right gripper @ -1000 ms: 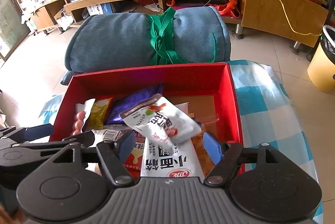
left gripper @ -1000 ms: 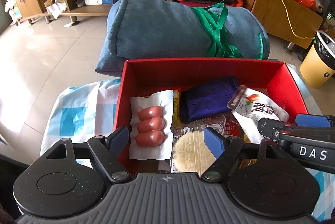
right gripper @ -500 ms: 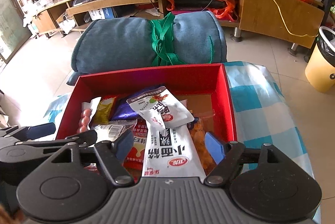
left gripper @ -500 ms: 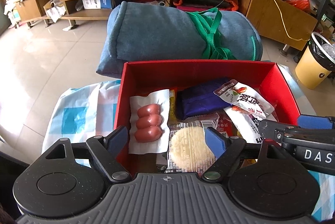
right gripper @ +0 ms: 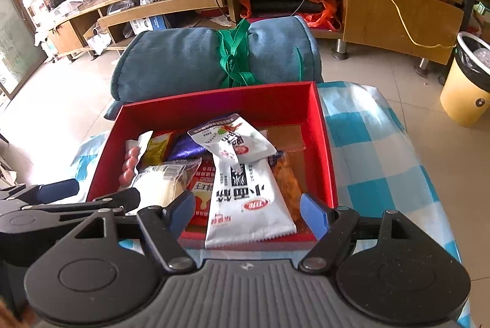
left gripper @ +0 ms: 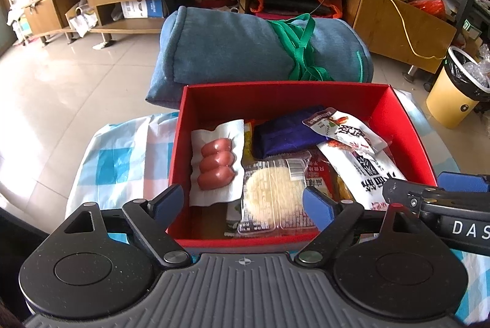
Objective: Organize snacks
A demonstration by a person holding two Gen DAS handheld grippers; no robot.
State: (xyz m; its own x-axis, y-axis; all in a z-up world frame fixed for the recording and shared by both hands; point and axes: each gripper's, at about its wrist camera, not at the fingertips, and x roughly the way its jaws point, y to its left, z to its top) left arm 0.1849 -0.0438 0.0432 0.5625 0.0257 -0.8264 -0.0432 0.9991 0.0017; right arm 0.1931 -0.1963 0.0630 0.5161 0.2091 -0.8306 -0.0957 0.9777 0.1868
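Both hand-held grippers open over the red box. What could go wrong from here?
1. The small white packet lies loose atop the long white packet; grabbing either may drag the other.
2. The left hand-held gripper and right hand-held gripper sit close; they may collide over the red box.

In the red box (left gripper: 410, 126), the purple packet (left gripper: 284, 133) lies partly under the small white pouch (left gripper: 343, 129), and the red packet (right gripper: 203, 190) shows only a strip between the rice-cake pack (left gripper: 272, 196) and the long white noodle packet (right gripper: 245, 205). The right tool (left gripper: 435, 199) is cut off by the left wrist view's right edge (only "DAS" of its lettering shows). Print on the packets is too small to read.
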